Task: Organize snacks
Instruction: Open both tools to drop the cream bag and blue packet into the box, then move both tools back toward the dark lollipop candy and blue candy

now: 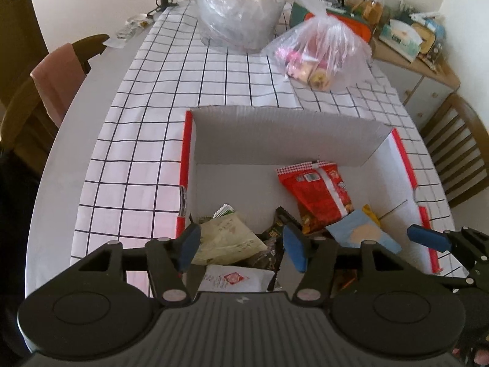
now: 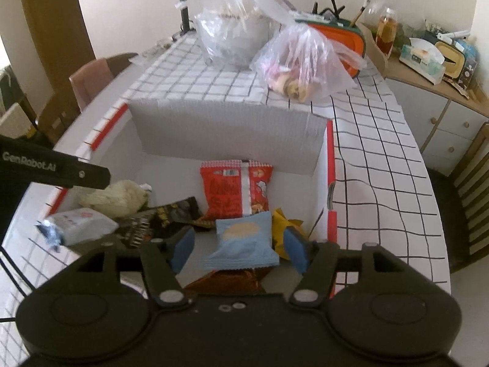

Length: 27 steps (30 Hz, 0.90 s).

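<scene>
A white cardboard box [image 1: 275, 134] with red edges holds snack packets; it also shows in the right wrist view [image 2: 226, 128]. A red packet [image 1: 318, 189] [image 2: 237, 188] lies in the middle. A light blue packet [image 1: 363, 234] [image 2: 244, 240] lies nearer me. My left gripper [image 1: 241, 246] is open and empty above a beige packet [image 1: 226, 238] and a white packet [image 1: 235, 279]. My right gripper [image 2: 238, 249] is open, its fingers on either side of the light blue packet. Dark packets [image 2: 165, 217] and a yellow one [image 2: 282, 223] lie around it.
Two clear plastic bags [image 1: 321, 52] [image 1: 241, 9] stand on the checked tablecloth [image 1: 183, 91] behind the box. Chairs stand left [image 1: 58, 70] and right [image 1: 458, 153] of the table. A cluttered sideboard [image 2: 434, 73] is at the back right.
</scene>
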### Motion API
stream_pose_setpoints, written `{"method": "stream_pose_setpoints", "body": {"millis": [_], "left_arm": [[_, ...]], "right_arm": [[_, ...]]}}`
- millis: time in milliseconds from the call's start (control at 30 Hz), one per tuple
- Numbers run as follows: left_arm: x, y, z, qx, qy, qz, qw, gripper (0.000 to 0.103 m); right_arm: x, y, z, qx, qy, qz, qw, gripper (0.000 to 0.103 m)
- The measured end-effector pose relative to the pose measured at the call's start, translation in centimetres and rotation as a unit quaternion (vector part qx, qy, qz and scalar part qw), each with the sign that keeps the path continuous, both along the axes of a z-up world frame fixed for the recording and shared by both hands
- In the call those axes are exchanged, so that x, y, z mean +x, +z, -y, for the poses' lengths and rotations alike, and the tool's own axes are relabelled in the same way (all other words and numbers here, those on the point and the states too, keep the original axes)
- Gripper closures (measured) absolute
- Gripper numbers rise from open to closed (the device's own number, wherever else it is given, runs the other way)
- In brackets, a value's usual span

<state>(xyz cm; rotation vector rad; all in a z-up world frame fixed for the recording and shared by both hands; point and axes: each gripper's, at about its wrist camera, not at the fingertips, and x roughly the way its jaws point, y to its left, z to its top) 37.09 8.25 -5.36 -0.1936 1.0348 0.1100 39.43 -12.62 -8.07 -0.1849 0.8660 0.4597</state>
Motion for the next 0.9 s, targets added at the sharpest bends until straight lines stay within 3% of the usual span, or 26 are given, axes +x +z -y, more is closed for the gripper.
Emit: {"method": "stream_pose_setpoints", "body": {"millis": [500,733,900], "left_arm": [[-6.3,4.0,0.8,-0.007,-0.024,0.054,0.9982,0.037],[-9.7,5.1,1.1,-0.008,-0.036,0.076,0.9964,0.035],[-12.1,5.4,1.3,-0.012,-0.047,0.086,0.9951,0.033]], "right_arm": [[-5.7,4.2,1.7,0.058,0.001,0.033,0.998,0.017],[-8.7,5.6,2.5,0.096,0.005,0.04,0.995,0.014],[-11.0,6.0,2.8,0.116,0.006,0.053,0.992,0.003]]}}
